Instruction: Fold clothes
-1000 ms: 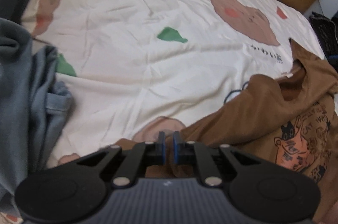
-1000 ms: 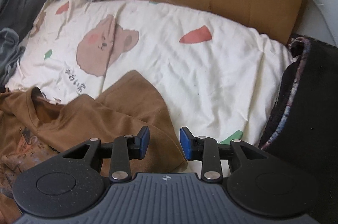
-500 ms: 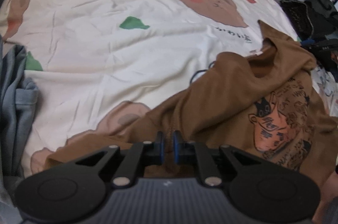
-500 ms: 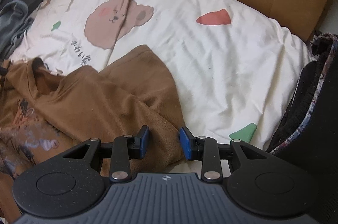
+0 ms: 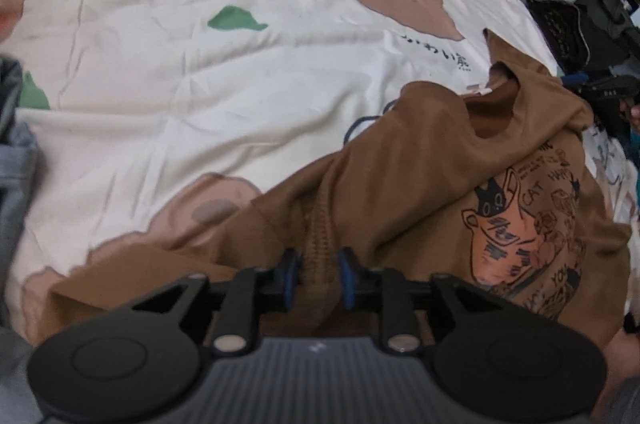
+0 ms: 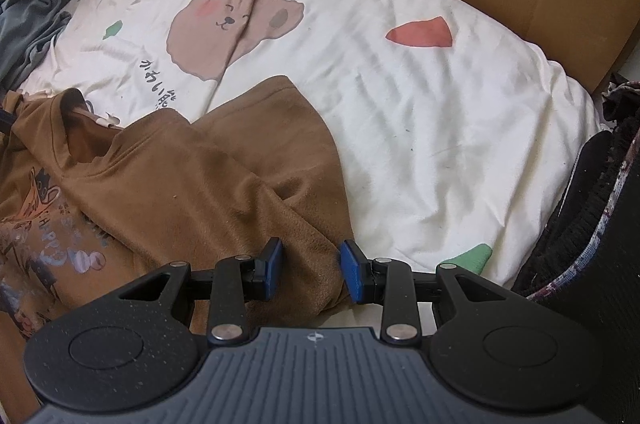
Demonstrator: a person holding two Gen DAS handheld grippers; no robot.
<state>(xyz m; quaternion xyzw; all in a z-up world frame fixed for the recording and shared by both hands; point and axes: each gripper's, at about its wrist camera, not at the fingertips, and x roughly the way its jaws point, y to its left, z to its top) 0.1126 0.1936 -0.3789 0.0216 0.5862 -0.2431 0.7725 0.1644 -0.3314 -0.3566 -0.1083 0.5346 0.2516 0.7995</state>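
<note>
While my left gripper (image 5: 318, 274) is just opening around a ridge of the brown T-shirt (image 5: 420, 184), my right gripper (image 6: 308, 270) is standing apart over its sleeve.

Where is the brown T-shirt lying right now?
The brown T-shirt lies crumpled on the bear-print sheet, at the near edge under both grippers: lower right in the left view, lower left in the right.

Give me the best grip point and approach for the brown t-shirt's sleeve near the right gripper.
Probably the sleeve's outer hem edge, where it lies flat on the cream bedsheet. Come from the sheet side, low: that edge is free and thin, while the shirt body behind is bunched. The right gripper stands open over the shirt's lower fold.
</note>
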